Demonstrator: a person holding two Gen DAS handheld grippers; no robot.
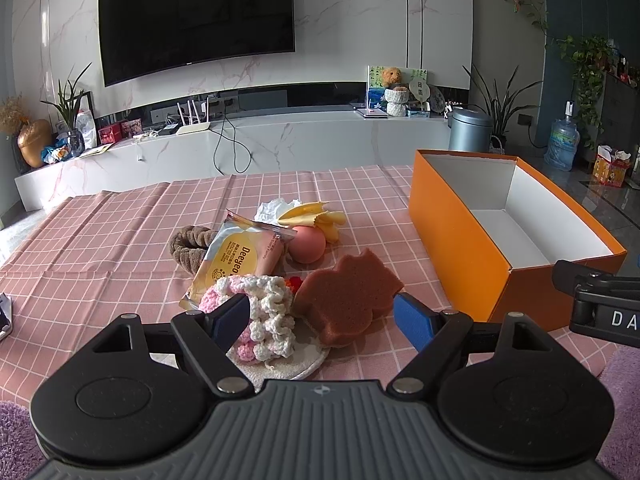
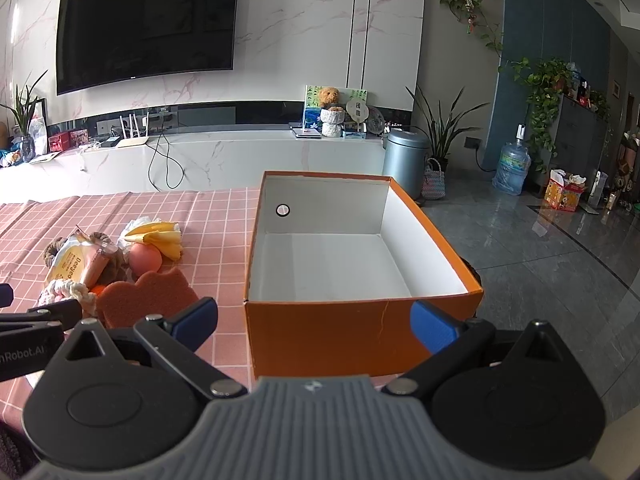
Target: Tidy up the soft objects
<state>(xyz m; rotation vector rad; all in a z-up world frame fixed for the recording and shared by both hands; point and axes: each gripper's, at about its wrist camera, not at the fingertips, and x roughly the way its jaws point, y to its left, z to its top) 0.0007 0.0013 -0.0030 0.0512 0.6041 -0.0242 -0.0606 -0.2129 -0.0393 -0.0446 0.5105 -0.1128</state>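
Left wrist view puts the brown sponge [image 1: 347, 294] on the desk [image 1: 120, 240] just beyond and between our left gripper's [image 1: 320, 320] spread fingers, orange box [image 1: 460, 240] to its right, our right gripper [image 2: 314, 322] also spread, fronting that box.

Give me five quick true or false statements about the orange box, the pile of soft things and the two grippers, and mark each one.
1. The orange box has nothing inside it. True.
2. The left gripper is clamped on the brown sponge. False: its fingers are spread, with the sponge and the pink-and-white crochet piece lying between them, ungripped.
3. The peach ball sits in the pile on the pink checked tablecloth. True.
4. The right gripper holds the snack packet. False: it is open, facing the box's near wall.
5. The box is closed with a lid. False: its top is open.
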